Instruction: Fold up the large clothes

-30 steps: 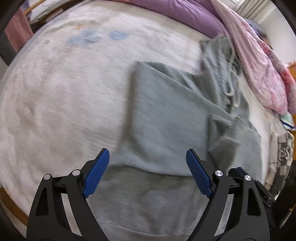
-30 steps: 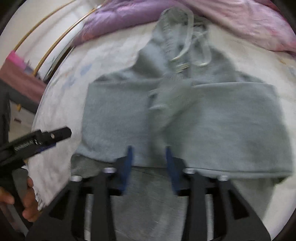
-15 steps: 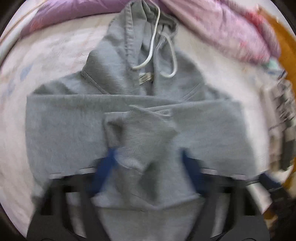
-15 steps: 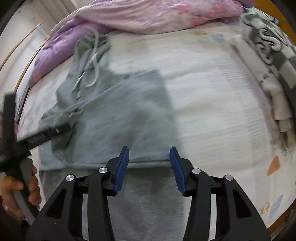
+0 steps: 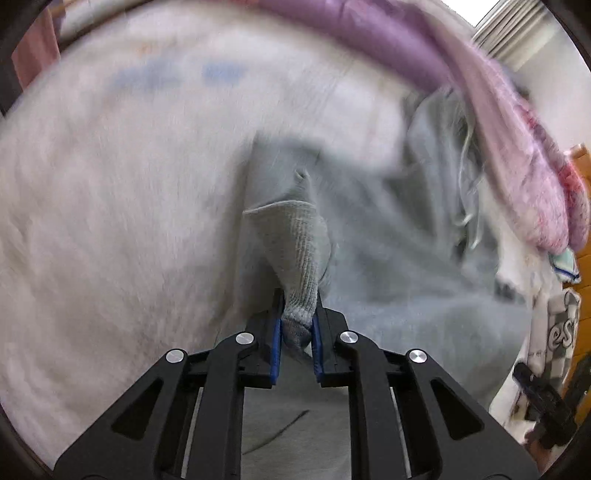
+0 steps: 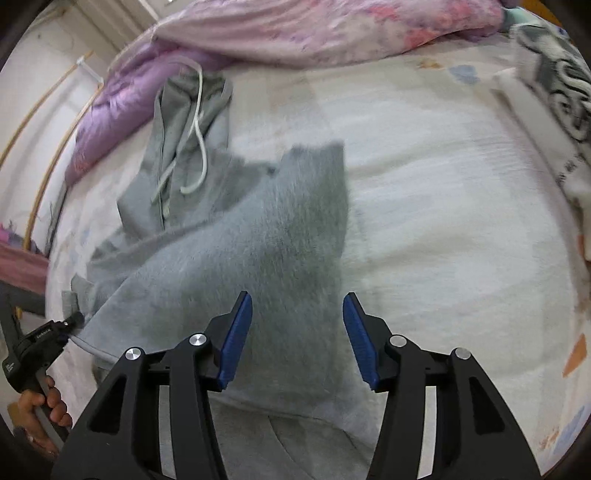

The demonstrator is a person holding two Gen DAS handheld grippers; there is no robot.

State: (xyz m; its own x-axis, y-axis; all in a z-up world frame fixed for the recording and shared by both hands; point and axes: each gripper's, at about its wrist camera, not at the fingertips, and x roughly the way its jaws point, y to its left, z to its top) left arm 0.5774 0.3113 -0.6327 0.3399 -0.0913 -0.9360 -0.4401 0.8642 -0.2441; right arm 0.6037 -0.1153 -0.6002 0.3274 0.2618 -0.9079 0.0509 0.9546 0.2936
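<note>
Since a second ago the left gripper [image 5: 296, 325], then spread wide above the cloth, has clamped its blue pads on the ribbed cuff [image 5: 299, 258] of the grey hoodie [image 6: 258, 236], and the right gripper [image 6: 297, 332] has slid toward the garment's right side. The right gripper's jaws are opening, with grey fabric lying below and between them but not pressed by the pads.

There is one hoodie, two grippers, and one pink and purple quilt [image 6: 295, 33] bunched along the far edge of the bed [image 6: 443, 221]. One patterned black-and-white cloth [image 6: 561, 81] lies at the bed's right edge. No container shows.

The hoodie lies on the bed's left half in the right wrist view, hood and white drawstrings [image 6: 199, 122] toward the quilt, body partly folded over itself. Its right edge ends near the bed's middle; pale sheet lies open from there to the patterned cloth. A hand [image 6: 40, 410] grips the left tool's handle at the bed's near-left edge.
</note>
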